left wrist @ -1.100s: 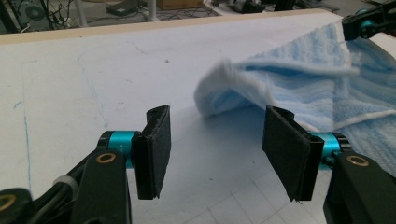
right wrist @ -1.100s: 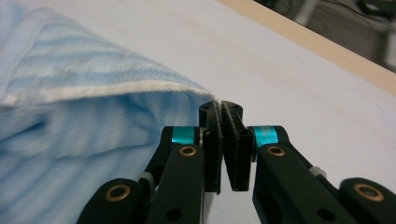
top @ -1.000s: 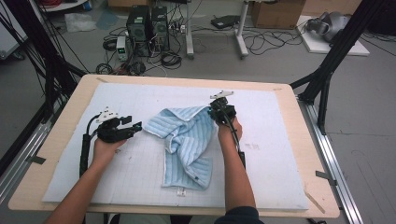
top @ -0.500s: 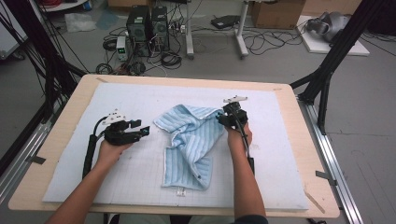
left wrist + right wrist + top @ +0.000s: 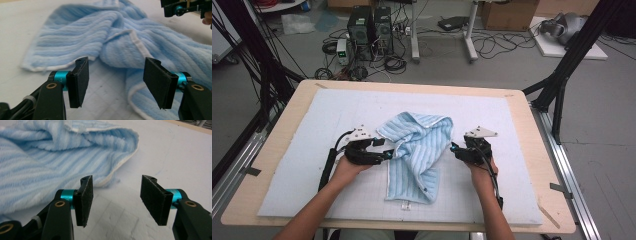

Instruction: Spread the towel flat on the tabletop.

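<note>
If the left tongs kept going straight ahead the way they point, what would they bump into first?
Most likely the blue towel. The left tongs stand open with bare white mat between them, and the crumpled towel lies straight ahead, its white hem nearest. How near is hard to tell.

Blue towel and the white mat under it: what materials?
Towel: looks like soft terry or microfibre plush, matte; ribbed fuzzy pile in pale stripes, white stitched hem. Mat: probably foam or quilted padding, matte white; faint grid of pressed lines shows in both gripper views.
</note>
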The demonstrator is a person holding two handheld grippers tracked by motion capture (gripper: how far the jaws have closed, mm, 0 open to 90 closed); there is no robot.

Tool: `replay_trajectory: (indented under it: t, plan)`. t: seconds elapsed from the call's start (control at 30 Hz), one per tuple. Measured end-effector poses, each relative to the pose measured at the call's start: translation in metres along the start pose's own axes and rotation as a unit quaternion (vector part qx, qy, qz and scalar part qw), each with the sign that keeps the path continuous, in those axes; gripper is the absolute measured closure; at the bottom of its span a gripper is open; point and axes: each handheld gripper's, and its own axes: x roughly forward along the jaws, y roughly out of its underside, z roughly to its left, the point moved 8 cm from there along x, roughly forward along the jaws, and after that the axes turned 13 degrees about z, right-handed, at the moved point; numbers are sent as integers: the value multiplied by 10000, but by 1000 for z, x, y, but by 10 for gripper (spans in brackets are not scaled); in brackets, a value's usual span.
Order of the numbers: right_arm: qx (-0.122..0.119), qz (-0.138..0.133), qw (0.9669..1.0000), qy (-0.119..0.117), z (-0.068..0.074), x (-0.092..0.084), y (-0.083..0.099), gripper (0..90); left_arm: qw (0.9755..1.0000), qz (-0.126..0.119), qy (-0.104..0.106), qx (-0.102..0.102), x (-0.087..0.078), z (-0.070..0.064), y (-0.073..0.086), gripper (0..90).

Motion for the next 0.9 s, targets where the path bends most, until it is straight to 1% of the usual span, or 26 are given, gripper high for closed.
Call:
replay_trajectory:
  t: [0.03,0.07,0.1,0.2,0.23,0.27,0.37,0.4,0.43,0.47,0.5,0.53,0.57,0.6,0.63,0.67,0.7,0.73,0.8,0.87,0.9]
  plan:
    - [4,-27,10000,-34,-1,-2,1,431,10000,29,0,33,2,-3,-1,377]
    - [61,-56,9999,-88,-2,-3,2,429,10000,52,16,61,5,-5,-3,377]
    - [80,-91,9999,-94,-3,-5,2,429,9999,78,35,82,7,-8,-4,376]
    - [152,-147,9997,-143,-7,-6,2,425,9995,173,180,215,14,-18,-7,374]
    - [162,-152,9996,-157,-7,-6,3,425,9995,173,180,215,14,-18,-7,374]
    - [154,-162,9996,-175,-7,-7,3,425,9993,166,241,246,16,-24,-10,375]
    - [146,-219,9994,-206,-8,-7,2,424,9992,118,307,241,19,-30,-15,373]
    - [161,-223,9994,-221,-8,-8,2,424,9992,123,289,253,20,-32,-15,373]
    - [190,-220,9993,-238,-7,-9,2,423,9992,157,233,278,23,-32,-16,374]
    - [184,-229,9993,-246,-7,-9,2,423,9990,280,77,334,26,-31,-15,381]
    - [153,-238,9993,-261,-7,-9,2,423,9984,406,-98,368,29,-28,-13,413]
    - [148,-228,9993,-266,-6,-9,2,423,9980,457,-189,389,31,-26,-13,496]
    - [122,-231,9992,-297,-5,-8,2,423,9974,491,-306,434,31,-22,-12,638]
    - [96,-222,9992,-318,-4,-8,2,423,9968,462,-452,480,31,-18,-13,760]
    - [76,-208,9992,-331,-2,-7,2,423,9967,429,-555,417,29,-12,-13,826]
    - [36,-191,9992,-341,-1,-7,2,425,9967,373,-648,304,27,-5,-14,839]
    - [26,-156,9993,-353,0,-6,2,426,9967,301,-744,145,23,2,-14,846]
    - [10,-151,9992,-366,1,-5,2,429,9965,253,-793,-15,19,10,-13,847]
    - [-14,-74,9992,-399,3,-3,3,434,9954,120,-903,-287,10,22,-13,847]
    - [-76,-27,9991,-420,5,-1,4,443,9940,130,-1036,-330,2,32,-11,847]
    - [-87,-2,9990,-429,6,0,5,444,9930,125,-1109,-391,-2,36,-10,847]
